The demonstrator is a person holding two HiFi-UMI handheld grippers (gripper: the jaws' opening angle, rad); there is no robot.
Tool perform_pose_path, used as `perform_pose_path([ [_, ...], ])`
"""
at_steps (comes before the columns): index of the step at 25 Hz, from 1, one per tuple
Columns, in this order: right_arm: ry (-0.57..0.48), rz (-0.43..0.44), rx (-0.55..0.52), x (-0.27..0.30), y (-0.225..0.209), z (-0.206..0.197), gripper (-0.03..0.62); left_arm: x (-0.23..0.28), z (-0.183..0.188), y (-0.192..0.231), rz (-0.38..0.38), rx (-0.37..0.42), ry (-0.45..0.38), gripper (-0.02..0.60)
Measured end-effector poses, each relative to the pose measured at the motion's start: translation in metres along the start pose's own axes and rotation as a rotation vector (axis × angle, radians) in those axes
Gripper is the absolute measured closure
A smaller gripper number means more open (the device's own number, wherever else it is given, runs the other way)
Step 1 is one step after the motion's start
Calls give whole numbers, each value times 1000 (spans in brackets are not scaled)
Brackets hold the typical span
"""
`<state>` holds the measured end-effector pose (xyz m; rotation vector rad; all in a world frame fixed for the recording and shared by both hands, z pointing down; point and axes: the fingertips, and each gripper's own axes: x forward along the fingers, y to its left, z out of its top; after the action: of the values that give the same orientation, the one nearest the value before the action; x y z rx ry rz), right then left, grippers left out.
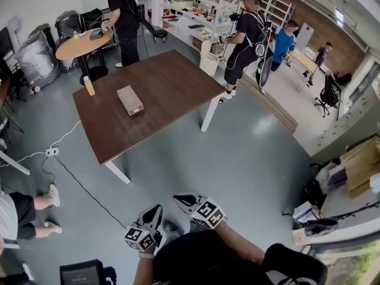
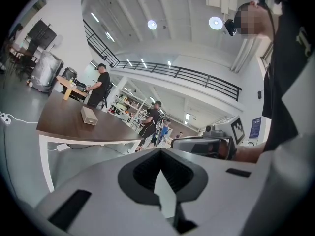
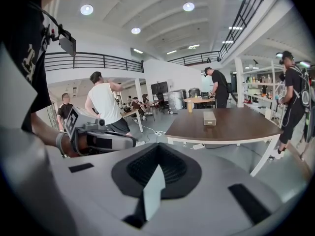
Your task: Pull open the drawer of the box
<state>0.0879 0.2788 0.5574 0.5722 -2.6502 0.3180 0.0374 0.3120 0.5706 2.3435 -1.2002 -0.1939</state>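
Observation:
A small tan box [image 1: 130,100] lies flat on the dark brown table [image 1: 172,79], far ahead of me across grey floor. It also shows small in the left gripper view as the box [image 2: 89,115] and in the right gripper view as the box [image 3: 209,118]. My left gripper [image 1: 155,210] and right gripper [image 1: 179,198] are held side by side close to my body, well short of the table. Both have their jaws shut with nothing between them, as seen at the left gripper [image 2: 161,178] and the right gripper [image 3: 156,173].
An orange bottle [image 1: 89,86] stands at the table's left corner. A power strip with a cable [image 1: 52,151] lies on the floor at left. A seated person's legs [image 1: 35,209] are at the near left. Other people stand beyond the table by a round table [image 1: 80,43] and shelves.

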Motion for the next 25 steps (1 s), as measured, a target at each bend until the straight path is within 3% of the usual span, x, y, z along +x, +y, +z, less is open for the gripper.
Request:
perform_pose_path([
  [12, 30, 83, -83, 31, 17, 19, 606, -24, 20, 25, 73, -18, -91, 577],
  [25, -10, 147, -52, 51, 4, 21, 606, -25, 26, 41, 159, -5, -83, 577],
])
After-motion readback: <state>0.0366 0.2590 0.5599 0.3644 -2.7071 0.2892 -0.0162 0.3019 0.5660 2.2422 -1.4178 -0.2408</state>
